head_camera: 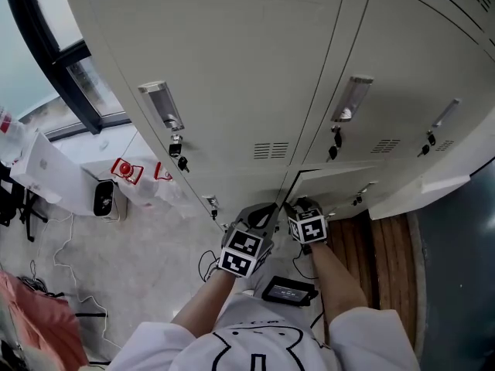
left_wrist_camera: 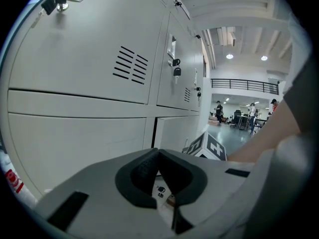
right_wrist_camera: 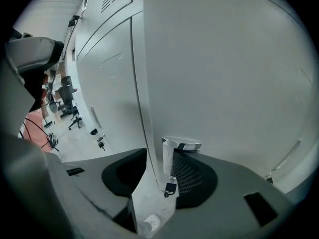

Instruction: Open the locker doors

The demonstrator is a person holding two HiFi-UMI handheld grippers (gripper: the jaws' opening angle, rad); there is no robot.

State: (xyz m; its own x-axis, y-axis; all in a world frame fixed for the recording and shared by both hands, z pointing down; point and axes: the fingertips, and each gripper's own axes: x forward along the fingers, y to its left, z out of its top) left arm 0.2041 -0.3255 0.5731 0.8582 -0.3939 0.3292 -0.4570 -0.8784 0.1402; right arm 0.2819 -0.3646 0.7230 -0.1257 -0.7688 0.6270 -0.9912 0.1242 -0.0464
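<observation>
Edge of the lower locker door (right_wrist_camera: 141,133) stands slightly ajar from its frame, with open floor (head_camera: 131,253) to the left. Right gripper (right_wrist_camera: 162,171) holds wide jaws astride that edge and its chrome handle (right_wrist_camera: 180,144), not clamped. Left gripper (left_wrist_camera: 158,158) sits alongside, jaws together and empty.

This is a big open workplace hall, part office and part workshop. A bank of grey metal lockers (head_camera: 232,91) with vents and keys (head_camera: 182,163) in the locks stands by a window (head_camera: 89,83). Beyond it are a shiny floor (left_wrist_camera: 232,133), a railed upper gallery (left_wrist_camera: 244,85), ceiling lights (left_wrist_camera: 230,57), distant people (left_wrist_camera: 219,111), office chairs (right_wrist_camera: 75,116) and loose cables (head_camera: 58,265).
</observation>
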